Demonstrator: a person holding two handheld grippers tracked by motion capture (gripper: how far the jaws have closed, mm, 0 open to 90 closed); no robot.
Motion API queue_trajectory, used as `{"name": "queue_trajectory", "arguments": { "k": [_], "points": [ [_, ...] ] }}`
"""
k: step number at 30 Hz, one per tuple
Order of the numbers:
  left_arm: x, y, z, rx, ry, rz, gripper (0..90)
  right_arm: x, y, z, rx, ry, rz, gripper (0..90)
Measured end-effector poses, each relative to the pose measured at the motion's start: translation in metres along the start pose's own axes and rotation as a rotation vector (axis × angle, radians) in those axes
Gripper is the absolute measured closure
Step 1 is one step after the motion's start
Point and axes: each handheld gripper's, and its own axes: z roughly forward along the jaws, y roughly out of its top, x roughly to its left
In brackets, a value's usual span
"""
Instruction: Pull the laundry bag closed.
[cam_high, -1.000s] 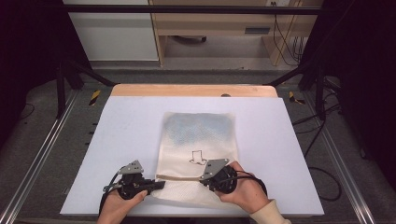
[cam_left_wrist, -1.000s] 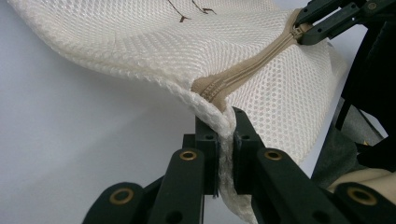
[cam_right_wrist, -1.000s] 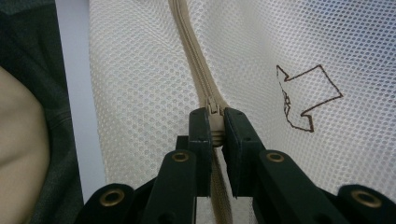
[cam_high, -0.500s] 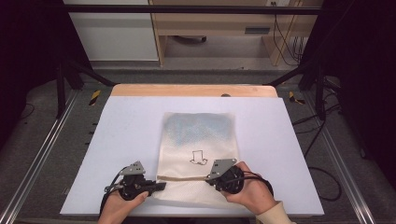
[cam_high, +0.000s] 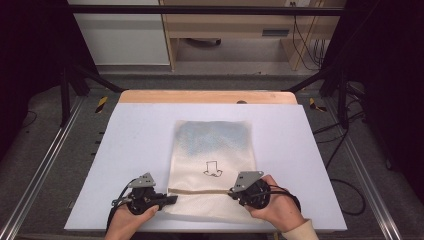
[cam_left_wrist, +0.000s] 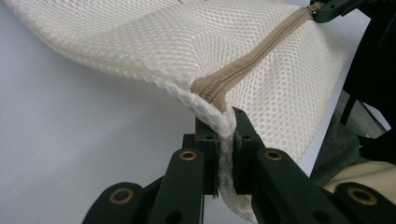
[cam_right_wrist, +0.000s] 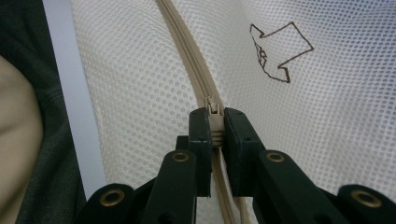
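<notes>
A cream mesh zip bag (cam_high: 212, 150) lies flat on the white board (cam_high: 130, 140), with a black arrow (cam_high: 213, 169) drawn on it. A beige zipper (cam_high: 200, 190) runs across its near end. My left gripper (cam_high: 172, 199) is shut on the bag's left edge at the zipper's end (cam_left_wrist: 212, 91), and the mesh is pinched between its jaws. My right gripper (cam_high: 232, 191) is shut on the zipper's pull (cam_right_wrist: 213, 114), at the right part of the zipper. In the right gripper view the zipper tape (cam_right_wrist: 187, 51) runs away from the jaws, with the arrow (cam_right_wrist: 280, 51) to its right.
The board's far wooden edge (cam_high: 207, 96) borders a dark floor with metal frame rails (cam_high: 40, 165) on both sides. Cables (cam_high: 345, 185) lie right of the table. A wooden shelf unit (cam_high: 230, 30) stands at the back. The right gripper's tip (cam_left_wrist: 334, 7) shows far off in the left gripper view.
My right gripper has slid to the right along the zipper with the pull in its jaws. The left gripper has stayed put on the bag's edge.
</notes>
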Motion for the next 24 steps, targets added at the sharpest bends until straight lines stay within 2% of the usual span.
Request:
{"name": "queue_trajectory", "arguments": {
  "k": [24],
  "points": [
    [0.000, 0.000, 0.000, 0.003, 0.005, 0.002, 84.1, -0.009, -0.035, -0.016, 0.023, -0.036, 0.082, 82.2]
  ]
}}
